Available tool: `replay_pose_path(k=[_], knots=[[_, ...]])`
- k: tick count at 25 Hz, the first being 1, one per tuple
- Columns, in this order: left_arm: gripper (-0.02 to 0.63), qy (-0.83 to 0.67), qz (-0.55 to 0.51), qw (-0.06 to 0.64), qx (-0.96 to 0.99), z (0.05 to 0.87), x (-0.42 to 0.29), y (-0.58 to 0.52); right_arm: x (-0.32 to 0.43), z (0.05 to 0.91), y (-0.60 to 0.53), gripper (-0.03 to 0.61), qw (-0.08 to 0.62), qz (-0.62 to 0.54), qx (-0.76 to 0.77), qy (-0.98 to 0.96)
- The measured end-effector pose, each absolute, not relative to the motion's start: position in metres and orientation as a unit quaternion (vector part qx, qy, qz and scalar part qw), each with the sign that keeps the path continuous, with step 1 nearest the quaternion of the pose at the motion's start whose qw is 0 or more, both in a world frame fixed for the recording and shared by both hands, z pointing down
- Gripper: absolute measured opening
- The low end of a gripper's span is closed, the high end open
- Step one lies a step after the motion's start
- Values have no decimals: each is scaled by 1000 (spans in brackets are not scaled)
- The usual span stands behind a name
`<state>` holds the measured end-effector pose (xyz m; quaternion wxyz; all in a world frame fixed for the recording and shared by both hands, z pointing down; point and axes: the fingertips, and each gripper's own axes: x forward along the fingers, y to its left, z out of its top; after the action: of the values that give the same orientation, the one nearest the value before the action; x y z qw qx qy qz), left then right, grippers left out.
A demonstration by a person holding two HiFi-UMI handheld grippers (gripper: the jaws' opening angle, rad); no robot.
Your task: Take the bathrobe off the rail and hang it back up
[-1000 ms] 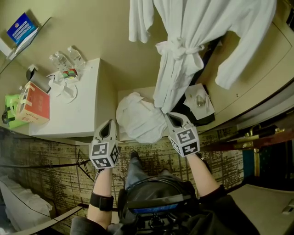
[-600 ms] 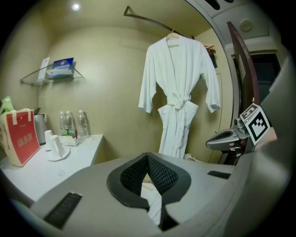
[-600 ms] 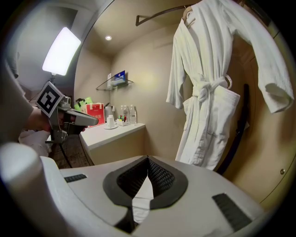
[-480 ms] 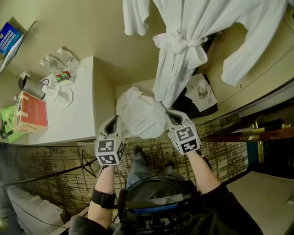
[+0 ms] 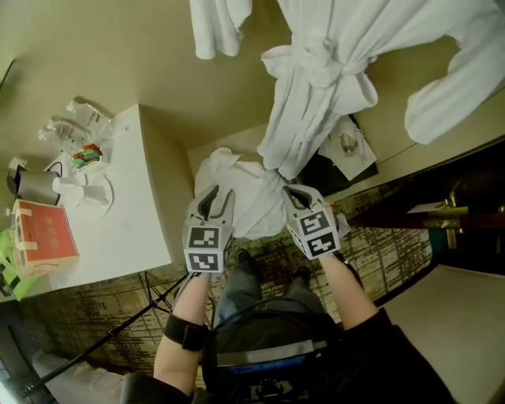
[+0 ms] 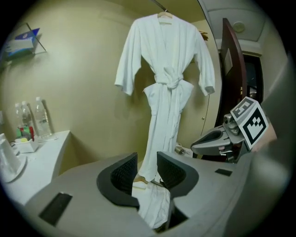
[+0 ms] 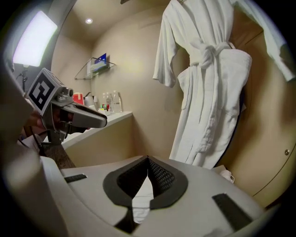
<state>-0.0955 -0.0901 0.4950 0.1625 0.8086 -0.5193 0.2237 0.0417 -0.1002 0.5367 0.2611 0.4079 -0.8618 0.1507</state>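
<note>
The white bathrobe (image 5: 316, 87) hangs on a hanger (image 6: 164, 13) against the beige wall, its belt tied at the waist; it also fills the upper part of the left gripper view (image 6: 166, 92) and of the right gripper view (image 7: 208, 92). Both grippers sit side by side below its hem, apart from it. My left gripper (image 5: 215, 197) (image 6: 147, 169) has just been opening its jaws, and nothing is between them. My right gripper (image 5: 293, 193) (image 7: 148, 162) is shut on nothing, its tips touching. A white cloth bundle (image 5: 237, 197) lies on a low shelf just beyond both.
A white counter (image 5: 134, 213) at the left carries water bottles (image 5: 87, 118), paper cups (image 5: 75, 189) and a red box (image 5: 43, 237). Under the robe is a dark tray (image 5: 316, 177) holding a white packet. A dark wooden door (image 6: 231, 78) stands at the right. Patterned carpet lies underfoot.
Both grippers have sunk and moved forward toward the white bundle, the left one shifting right. The left jaws went from shut to open. The right jaws stayed shut.
</note>
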Motion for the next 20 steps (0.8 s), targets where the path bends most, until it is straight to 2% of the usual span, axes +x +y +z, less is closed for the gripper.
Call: replay_pose_path(k=[7,16,20], knots=[[212,-450,263,183,834,573,-84,-140,27,594,-149,23,283,170,448,-831],[257,-449,306,198,816,695,-75,-207,18,710,-219,23,303,194,449,-818],[258,-448,319,193,813,757,-72,-242,20,772,-245,23,300,193,460,-813]])
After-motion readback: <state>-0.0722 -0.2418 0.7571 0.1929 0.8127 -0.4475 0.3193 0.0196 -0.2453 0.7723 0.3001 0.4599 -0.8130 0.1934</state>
